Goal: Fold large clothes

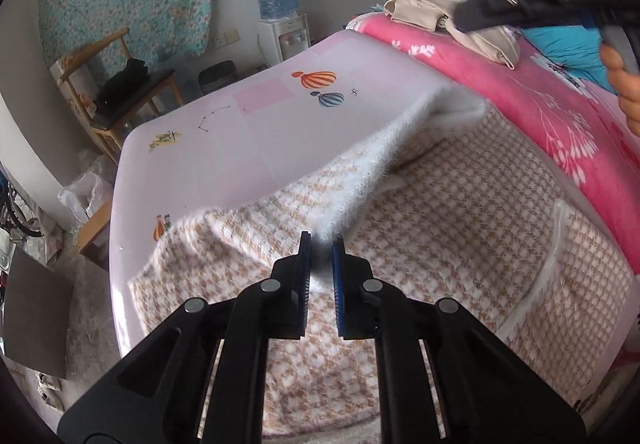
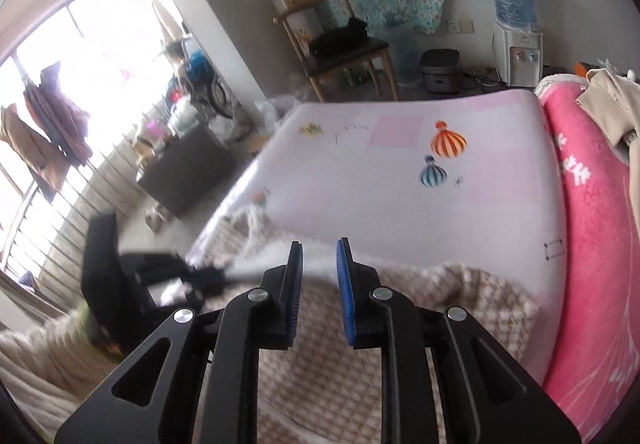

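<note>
I'm in a lived-in bedroom at home: a bed (image 1: 248, 148), a wooden chair (image 2: 344, 56), a water dispenser (image 2: 516, 52), coats (image 2: 48, 132) by the window.

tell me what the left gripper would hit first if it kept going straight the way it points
Most likely the fuzzy white edge of the checked garment pinched between the left gripper pads. Past that fold lies the pale pink sheet, though depth is hard to judge here.

— Where does the garment (image 1: 460, 204) lie?

— On the bed sheet (image 1: 224, 148), lower centre and right of the left wrist view, its near edge raised between the left gripper (image 1: 320, 244) tips.

— And beyond it?

— A blanket (image 1: 500, 84) along the right, a folded coat (image 1: 460, 20) on it at upper right. A chair (image 1: 120, 92) stands at left, a water dispenser (image 1: 282, 36) at upper centre behind the bed.
</note>
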